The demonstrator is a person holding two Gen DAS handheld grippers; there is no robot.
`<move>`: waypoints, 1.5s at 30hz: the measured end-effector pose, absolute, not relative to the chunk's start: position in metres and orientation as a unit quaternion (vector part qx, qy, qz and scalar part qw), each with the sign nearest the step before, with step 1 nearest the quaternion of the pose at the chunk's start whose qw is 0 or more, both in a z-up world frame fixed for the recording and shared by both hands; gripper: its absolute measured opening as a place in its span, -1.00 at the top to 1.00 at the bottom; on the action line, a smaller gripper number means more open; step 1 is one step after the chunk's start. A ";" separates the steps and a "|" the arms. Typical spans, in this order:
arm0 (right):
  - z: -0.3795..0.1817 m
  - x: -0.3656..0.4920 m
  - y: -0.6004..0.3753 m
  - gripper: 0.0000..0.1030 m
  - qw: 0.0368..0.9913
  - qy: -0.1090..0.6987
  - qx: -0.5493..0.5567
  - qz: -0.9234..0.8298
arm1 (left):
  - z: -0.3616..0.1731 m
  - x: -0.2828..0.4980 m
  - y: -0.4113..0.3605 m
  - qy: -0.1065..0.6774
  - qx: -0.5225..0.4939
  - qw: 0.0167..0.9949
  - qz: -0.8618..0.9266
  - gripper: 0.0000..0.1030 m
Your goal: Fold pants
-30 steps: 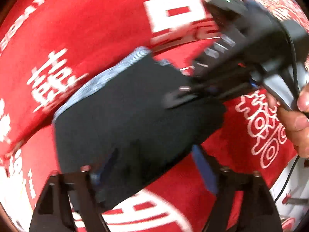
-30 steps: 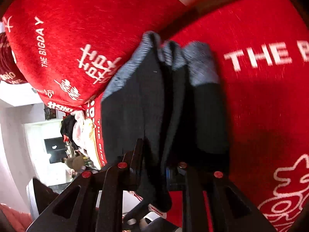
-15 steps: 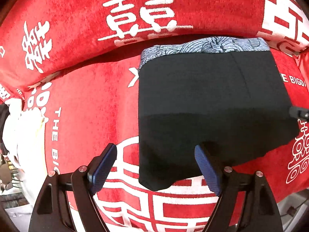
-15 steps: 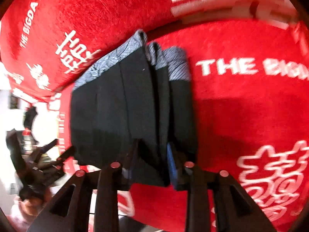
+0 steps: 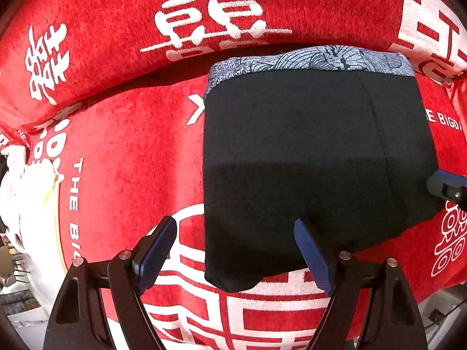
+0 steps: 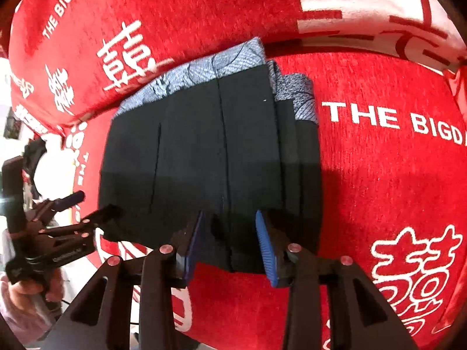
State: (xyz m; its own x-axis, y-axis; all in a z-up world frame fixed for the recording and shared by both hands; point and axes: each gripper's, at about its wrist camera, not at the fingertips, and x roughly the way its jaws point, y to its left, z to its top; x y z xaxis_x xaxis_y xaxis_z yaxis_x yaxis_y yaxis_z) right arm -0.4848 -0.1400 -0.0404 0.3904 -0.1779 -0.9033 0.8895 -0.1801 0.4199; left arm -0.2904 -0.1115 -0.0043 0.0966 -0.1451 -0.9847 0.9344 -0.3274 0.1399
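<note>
Pants (image 5: 306,160), black and folded, lie on the red cushion (image 5: 122,151) against its back edge. Left claw (image 5: 236,250) hangs released above them; right claw (image 6: 230,242) is opening, seemingly clear of the cloth.

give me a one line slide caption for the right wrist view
Right gripper opening over the near edge of folded black pants on a red printed cover.

right gripper (image 6: 229,240) jaws opening off folded pants (image 6: 210,157), left gripper (image 5: 235,253) swung clear
</note>
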 end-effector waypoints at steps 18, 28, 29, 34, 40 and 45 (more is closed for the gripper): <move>-0.044 -0.558 -0.147 -0.64 0.576 0.234 0.632 -0.462 | -0.008 -0.239 -0.162 0.403 0.487 0.439 -0.639 -0.62; -0.007 -0.513 -0.128 -0.65 0.539 0.273 0.589 -0.537 | 0.001 -0.259 -0.136 0.375 0.502 0.469 -0.622 -0.62; -0.006 -0.515 -0.125 -0.66 0.552 0.254 0.593 -0.528 | -0.001 -0.256 -0.138 0.385 0.493 0.468 -0.625 -0.62; -0.027 -0.536 -0.139 -0.67 0.548 0.258 0.612 -0.509 | -0.016 -0.245 -0.155 0.398 0.491 0.483 -0.607 -0.62; -0.012 -0.529 -0.145 -0.67 0.523 0.287 0.581 -0.553 | -0.005 -0.258 -0.150 0.388 0.488 0.508 -0.594 -0.62; -0.004 -0.496 -0.143 -0.68 0.524 0.323 0.559 -0.556 | 0.000 -0.274 -0.142 0.383 0.496 0.507 -0.592 -0.62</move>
State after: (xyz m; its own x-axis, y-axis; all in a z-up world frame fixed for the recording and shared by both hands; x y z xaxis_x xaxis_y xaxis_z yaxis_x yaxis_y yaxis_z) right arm -0.4961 -0.1434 -0.0039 0.1738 -0.2217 -0.9595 0.9434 -0.2420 0.2268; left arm -0.2736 -0.1425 0.0003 0.0049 -0.2208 -0.9753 0.9799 -0.1933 0.0487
